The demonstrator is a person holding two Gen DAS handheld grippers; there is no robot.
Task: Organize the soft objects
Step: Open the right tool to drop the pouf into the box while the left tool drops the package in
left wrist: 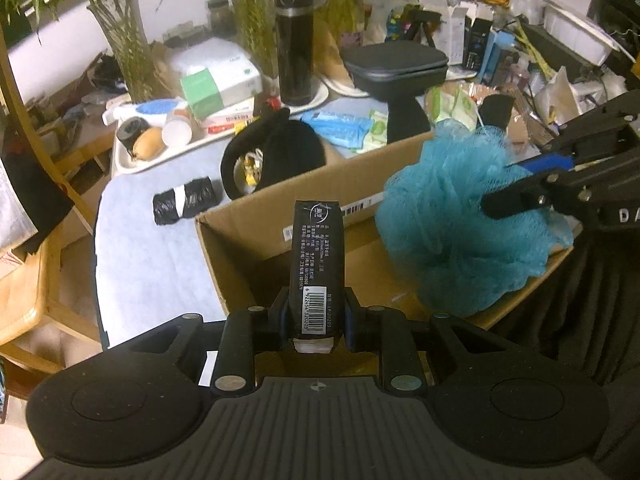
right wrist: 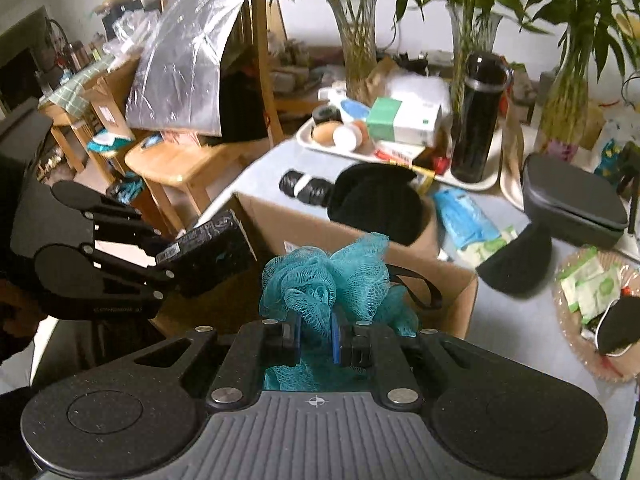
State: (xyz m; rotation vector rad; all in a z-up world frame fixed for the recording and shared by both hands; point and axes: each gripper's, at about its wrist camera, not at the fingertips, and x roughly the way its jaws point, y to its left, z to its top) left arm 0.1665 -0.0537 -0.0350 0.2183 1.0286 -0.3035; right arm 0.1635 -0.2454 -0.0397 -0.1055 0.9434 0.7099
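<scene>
My left gripper (left wrist: pixel 316 312) is shut on a black tissue pack (left wrist: pixel 317 264) with a barcode, held upright over the open cardboard box (left wrist: pixel 240 264). It also shows in the right wrist view (right wrist: pixel 212 252) at the left. My right gripper (right wrist: pixel 316 336) is shut on a teal mesh bath pouf (right wrist: pixel 332 280), held over the box (right wrist: pixel 452 308). In the left wrist view the pouf (left wrist: pixel 452 216) hangs over the box's right side with the right gripper's fingers (left wrist: pixel 516 200) on it. A black cap (left wrist: pixel 288 156) lies behind the box.
A black roll (left wrist: pixel 184 204) lies on the blue table (left wrist: pixel 148 264). A white tray (left wrist: pixel 124 160) with an egg and small items, a black flask (left wrist: pixel 294 40), a dark case (left wrist: pixel 396 64) and plant vases stand behind. A wooden stool (right wrist: pixel 188 164) is left of the table.
</scene>
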